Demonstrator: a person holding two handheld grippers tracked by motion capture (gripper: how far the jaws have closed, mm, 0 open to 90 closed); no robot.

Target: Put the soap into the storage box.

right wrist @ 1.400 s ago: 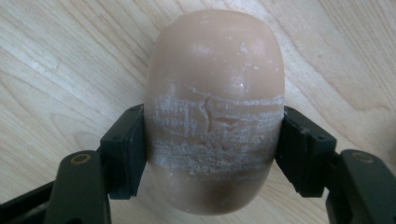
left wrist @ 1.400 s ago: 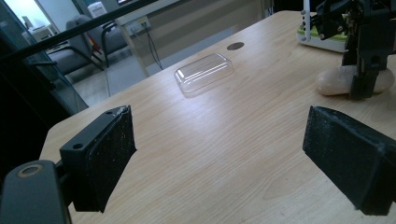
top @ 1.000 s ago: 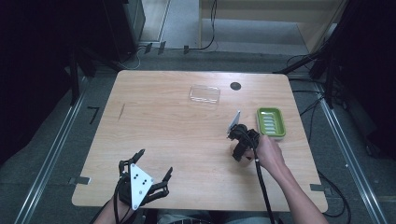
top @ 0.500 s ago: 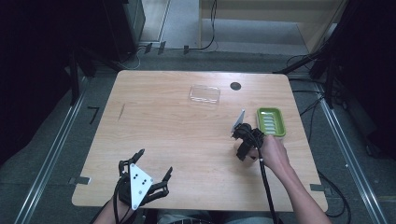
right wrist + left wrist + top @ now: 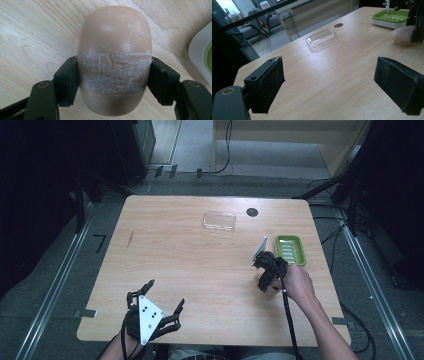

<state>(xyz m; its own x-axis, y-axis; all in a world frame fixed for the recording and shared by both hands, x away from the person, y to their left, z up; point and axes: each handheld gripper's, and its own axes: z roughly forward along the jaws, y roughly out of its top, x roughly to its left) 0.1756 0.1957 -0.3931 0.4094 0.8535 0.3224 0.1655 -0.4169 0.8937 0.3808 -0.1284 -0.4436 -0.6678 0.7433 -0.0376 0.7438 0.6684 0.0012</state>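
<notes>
While I work at a light wooden table (image 5: 190,265), the room around it is dark, with grey floor, metal rails at both sides and cables on the floor behind. In my left gripper view I see also chairs and a bright doorway far behind the table.

On the far part of the table lies a clear lid (image 5: 219,220), alone, and beside it a small dark round hole (image 5: 252,212) in the wood. At the right edge stands a green dish (image 5: 290,250) on a white base.

My right gripper (image 5: 113,75) is clamped on a soap (image 5: 114,57): both pads press its sides, and white scratches cross its middle. The soap is beige and oval, low over the wood, just beside the dish; if it touches the table I cannot tell. In the high view my right hand (image 5: 297,282) holds this gripper near the dish.

My left gripper (image 5: 159,306) is at the near left edge, jaws wide apart, nothing between them.
</notes>
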